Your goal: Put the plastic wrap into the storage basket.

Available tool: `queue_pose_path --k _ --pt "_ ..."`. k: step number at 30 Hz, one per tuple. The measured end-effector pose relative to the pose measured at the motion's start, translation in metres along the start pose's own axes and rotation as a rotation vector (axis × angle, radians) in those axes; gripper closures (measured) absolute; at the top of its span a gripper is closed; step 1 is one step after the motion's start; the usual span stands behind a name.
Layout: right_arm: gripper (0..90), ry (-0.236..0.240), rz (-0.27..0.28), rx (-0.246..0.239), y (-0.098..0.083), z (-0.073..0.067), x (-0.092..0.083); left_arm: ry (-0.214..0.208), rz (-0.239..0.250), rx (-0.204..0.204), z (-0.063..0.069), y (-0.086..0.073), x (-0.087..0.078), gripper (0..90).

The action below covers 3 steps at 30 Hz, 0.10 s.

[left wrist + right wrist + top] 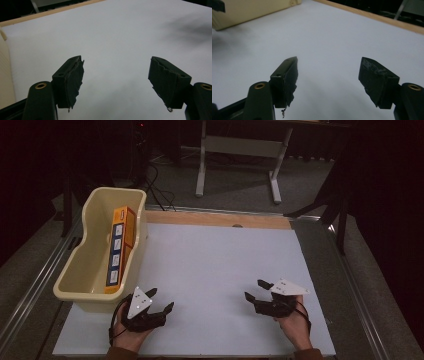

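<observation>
A dim room with grey carpet surrounds the table (220, 217), whose wooden top shows as a strip along the far edge; most of it is covered by one large white sheet (215, 265). Behind it stands one white-legged desk frame (240, 150), and dark cables trail over the floor near the far left corner. On the left edge of the sheet sits one cream plastic tub (75, 270), and inside it one orange box (120, 247) stands on its long edge, leaning against the right-hand wall of the tub. Two hands come in at the near edge, each with one tong. The left gripper (160, 301) rests just beside the tub's near right corner, apart from it, its jaws spread wide with only bare sheet between them, as the left gripper view (116, 77) confirms. The right gripper (256, 290) is well apart, at the near right of the sheet; its jaws also stand wide (328, 77), holding and touching nothing.
</observation>
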State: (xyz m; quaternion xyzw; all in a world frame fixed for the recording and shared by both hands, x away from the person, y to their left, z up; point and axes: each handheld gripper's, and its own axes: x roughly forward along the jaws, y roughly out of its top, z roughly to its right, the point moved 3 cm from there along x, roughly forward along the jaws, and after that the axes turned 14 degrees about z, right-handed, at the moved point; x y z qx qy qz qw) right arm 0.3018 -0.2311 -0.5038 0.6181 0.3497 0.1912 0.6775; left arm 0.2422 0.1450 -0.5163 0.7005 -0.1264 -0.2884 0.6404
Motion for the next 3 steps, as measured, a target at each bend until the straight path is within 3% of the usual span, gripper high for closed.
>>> queue_pose_path --k 3 --pt "30.7 -0.030 0.017 0.026 -0.0048 0.0061 -0.0133 0.004 -0.011 0.002 0.0002 -0.0008 0.0013 28.0"
